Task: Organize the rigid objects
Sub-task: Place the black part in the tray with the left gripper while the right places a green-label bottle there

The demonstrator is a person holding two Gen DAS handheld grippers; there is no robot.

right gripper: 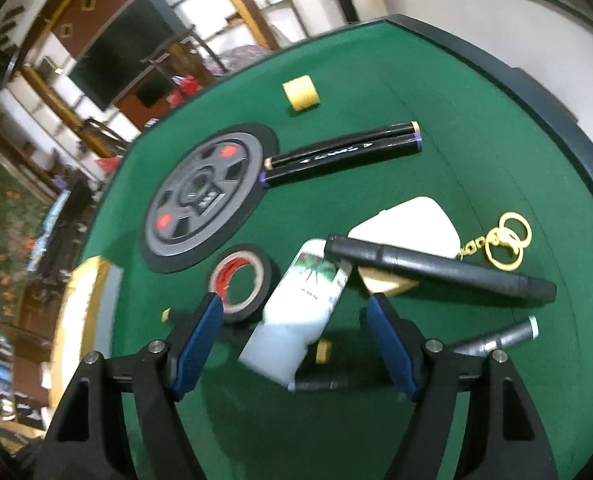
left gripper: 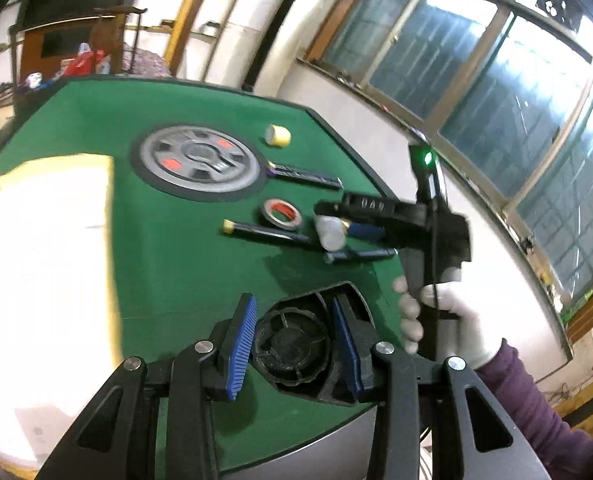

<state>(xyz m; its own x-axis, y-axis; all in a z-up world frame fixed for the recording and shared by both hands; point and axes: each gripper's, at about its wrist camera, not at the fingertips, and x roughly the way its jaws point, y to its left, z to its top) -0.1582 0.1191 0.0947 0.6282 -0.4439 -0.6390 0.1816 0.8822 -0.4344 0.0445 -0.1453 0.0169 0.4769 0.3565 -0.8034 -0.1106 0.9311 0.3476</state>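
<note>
In the left wrist view my left gripper (left gripper: 294,336) is shut on a black round ribbed cap housing (left gripper: 296,344), held above the green table (left gripper: 168,264). A white-gloved hand (left gripper: 448,312) carries my right gripper (left gripper: 328,220), which points at a white bottle (left gripper: 330,234). In the right wrist view my right gripper (right gripper: 294,304) stands open. The white bottle (right gripper: 300,304) with a green and red label lies between its blue pads (right gripper: 200,336), and they do not touch it.
On the green table (right gripper: 476,160) lie a black tape roll (right gripper: 242,282), two black markers (right gripper: 344,148), a yellow roll (right gripper: 301,93), a grey disc (right gripper: 204,196), a white triangular case (right gripper: 408,224) with a gold keyring (right gripper: 504,246), a black cylinder (right gripper: 440,268) and a grey pen (right gripper: 500,338). A white box (right gripper: 80,320) stands left.
</note>
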